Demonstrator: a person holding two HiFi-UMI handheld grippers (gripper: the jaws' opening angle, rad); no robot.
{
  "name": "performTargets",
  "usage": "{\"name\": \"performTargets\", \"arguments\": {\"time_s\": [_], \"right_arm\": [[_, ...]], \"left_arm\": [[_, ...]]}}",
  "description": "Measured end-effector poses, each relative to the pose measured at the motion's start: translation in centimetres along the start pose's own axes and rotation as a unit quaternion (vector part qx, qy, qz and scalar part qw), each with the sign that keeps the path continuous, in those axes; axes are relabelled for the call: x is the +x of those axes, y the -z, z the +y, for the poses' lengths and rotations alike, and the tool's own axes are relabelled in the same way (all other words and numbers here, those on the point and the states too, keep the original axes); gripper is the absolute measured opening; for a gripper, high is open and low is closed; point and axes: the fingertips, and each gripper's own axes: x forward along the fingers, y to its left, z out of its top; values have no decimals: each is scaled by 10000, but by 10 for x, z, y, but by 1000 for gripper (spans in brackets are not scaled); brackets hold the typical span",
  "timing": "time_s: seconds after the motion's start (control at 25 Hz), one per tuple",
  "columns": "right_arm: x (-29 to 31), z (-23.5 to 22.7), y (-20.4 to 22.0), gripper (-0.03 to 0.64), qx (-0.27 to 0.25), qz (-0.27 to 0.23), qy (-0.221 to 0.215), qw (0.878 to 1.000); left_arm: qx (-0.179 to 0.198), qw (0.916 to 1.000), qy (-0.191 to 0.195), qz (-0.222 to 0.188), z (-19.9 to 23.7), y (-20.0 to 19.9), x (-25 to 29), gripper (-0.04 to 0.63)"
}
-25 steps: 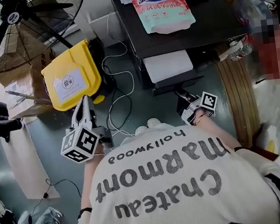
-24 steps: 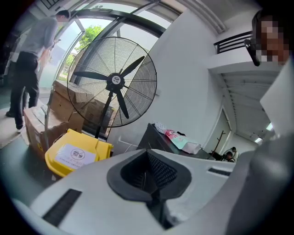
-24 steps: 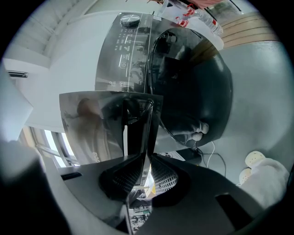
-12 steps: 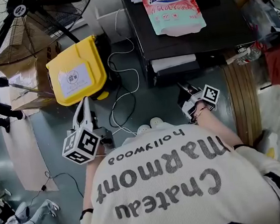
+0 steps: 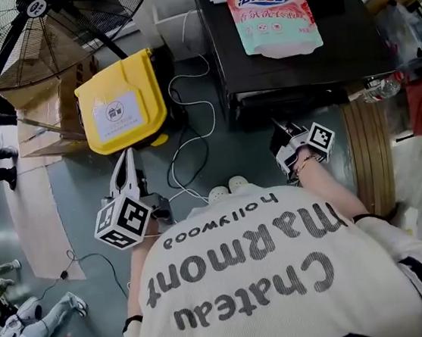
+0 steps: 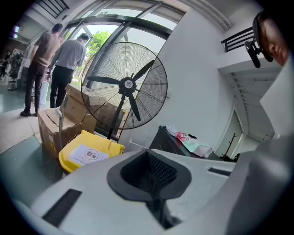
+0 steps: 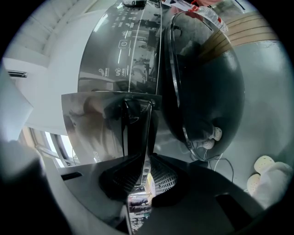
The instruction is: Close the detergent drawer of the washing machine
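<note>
The black washing machine [image 5: 338, 53] stands at the top of the head view, with a pink detergent pouch [image 5: 271, 8] lying on it. Its detergent drawer [image 7: 98, 131] has a shiny front that sits close against the machine's face. My right gripper [image 5: 279, 129] reaches to that front at the machine's left side. In the right gripper view, my right gripper [image 7: 140, 176] is shut on the edge of the drawer front, which runs down between the pads. My left gripper [image 5: 125, 163] hangs apart over the floor, pointing toward the yellow bin, shut and holding nothing [image 6: 154, 197].
A yellow bin [image 5: 123, 102], cardboard boxes [image 5: 43, 108] and a big floor fan [image 5: 40, 17] stand left of the machine. White cables [image 5: 185, 140] trail on the floor between them. Wooden boards [image 5: 370, 159] lie to the right. The machine's round glass door [image 7: 206, 92] is beside the drawer. People stand at the far left.
The drawer has slid into the machine: its white inside showed a second ago and is hidden now. My right gripper moved with it toward the machine. The left gripper shifted little.
</note>
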Motion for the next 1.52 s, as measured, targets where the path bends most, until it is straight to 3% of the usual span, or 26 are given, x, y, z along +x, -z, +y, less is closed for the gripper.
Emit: {"name": "performTargets", "arguments": {"time_s": [0.76, 1.16, 1.28, 1.4, 1.52], "right_arm": [[18, 4, -10, 77, 55, -168, -19, 9998], [22, 8, -11, 83, 62, -377, 79, 9992], [18, 6, -10, 83, -23, -272, 295, 9992], [8, 5, -10, 81, 210, -136, 426, 9988], [-14, 9, -12, 80, 706, -358, 482, 9957]], "left_arm": [[-9, 10000, -98, -6, 5, 6, -5, 8], [147, 9999, 2, -12, -4, 6, -10, 8], [153, 9998, 93, 8, -11, 8, -11, 8], [164, 9996, 236, 70, -19, 10, -9, 8], [185, 9988, 419, 146, -32, 10, -6, 8]]}}
